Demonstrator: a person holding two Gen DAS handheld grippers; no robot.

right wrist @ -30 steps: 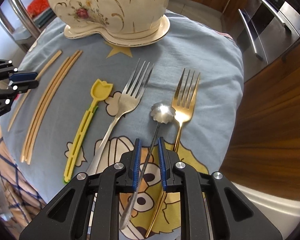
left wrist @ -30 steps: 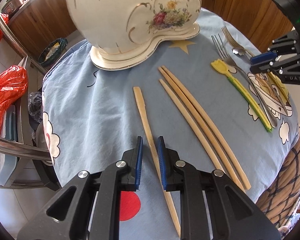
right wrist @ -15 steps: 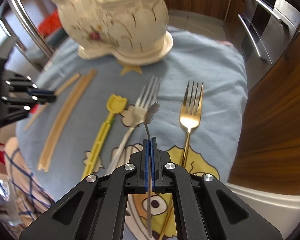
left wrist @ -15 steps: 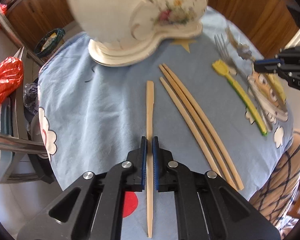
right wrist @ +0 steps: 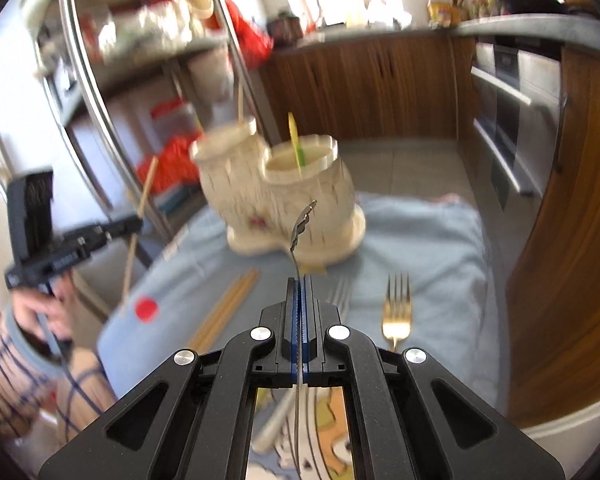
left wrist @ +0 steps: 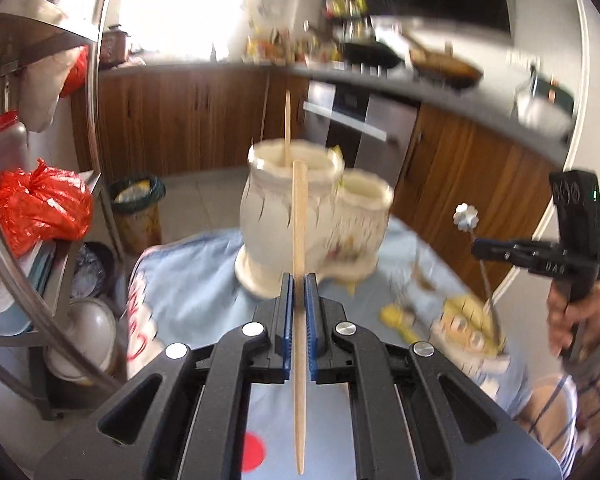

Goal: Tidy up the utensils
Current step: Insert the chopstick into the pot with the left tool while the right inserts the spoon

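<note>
We hold one chopstick (left wrist: 299, 240) pinched in the left gripper (left wrist: 299, 280), a small spoon (right wrist: 300, 232) pinched in the right gripper (right wrist: 300, 284), both near the ceramic holder (right wrist: 284, 200). Chopsticks (right wrist: 228, 304) and gold fork (right wrist: 397, 308) remain on the cloth (right wrist: 420, 240).

My left gripper (left wrist: 299, 280) clamps a pale wooden chopstick (left wrist: 299, 220), upright, lifted off the table (right wrist: 432, 248). My right gripper (right wrist: 299, 284) clamps a thin steel spoon (right wrist: 300, 232), bowl up. The cream two-pot holder (right wrist: 300, 204) stands at the table's far edge.
</note>
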